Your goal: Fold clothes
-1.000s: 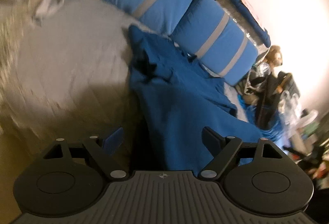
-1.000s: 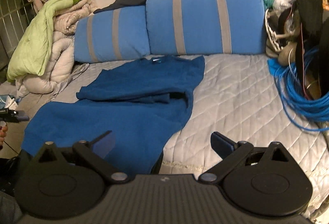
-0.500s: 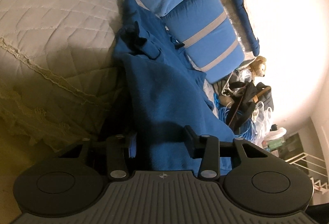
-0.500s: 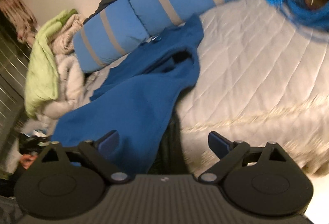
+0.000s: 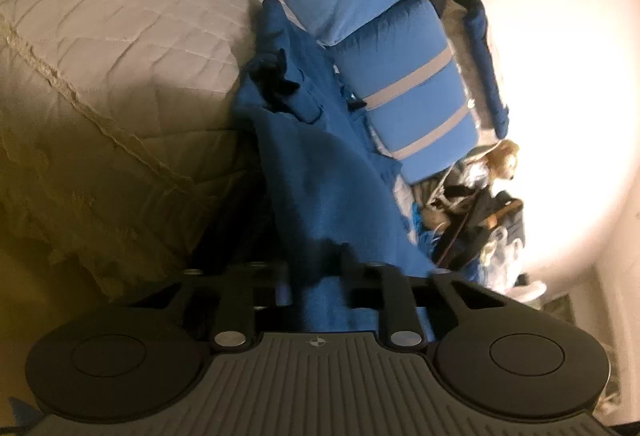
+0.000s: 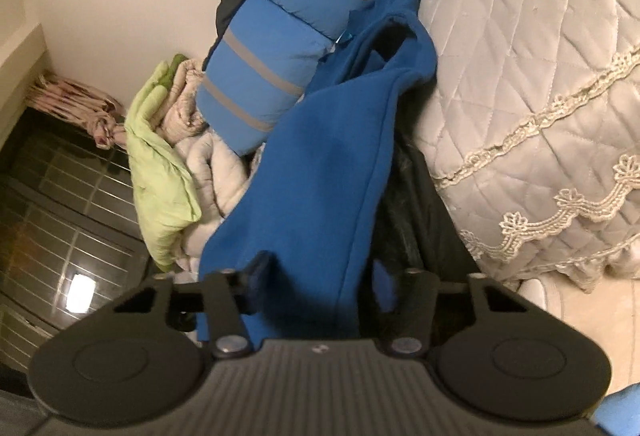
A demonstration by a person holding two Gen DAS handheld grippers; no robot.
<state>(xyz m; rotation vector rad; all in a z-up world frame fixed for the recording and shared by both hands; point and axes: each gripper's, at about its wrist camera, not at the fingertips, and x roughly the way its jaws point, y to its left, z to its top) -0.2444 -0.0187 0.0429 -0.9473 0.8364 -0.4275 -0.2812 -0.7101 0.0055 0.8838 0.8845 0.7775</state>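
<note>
A blue garment point(image 5: 320, 164) lies on the grey quilted bed point(image 5: 120, 36), and its lower part hangs over the bed's edge toward me. My left gripper point(image 5: 316, 268) is shut on that hanging hem, with bunched cloth pinched between its narrow jaws. In the right wrist view the same blue garment point(image 6: 332, 156) drapes down off the bed point(image 6: 540, 56). My right gripper point(image 6: 320, 272) stands partly open, with a fingertip point(image 6: 258, 268) on either side of the hanging cloth near its right edge.
Two blue pillows with grey stripes point(image 5: 416, 92) line the wall behind the garment. A pile of green and beige bedding point(image 6: 160, 156) sits to its left. A teddy bear point(image 5: 506, 156), bags and blue cable point(image 5: 480, 220) crowd the other end.
Both grippers dropped below the bed's edge and tilted. The left jaws went from wide open to shut on the hem. The right jaws narrowed around the hanging cloth.
</note>
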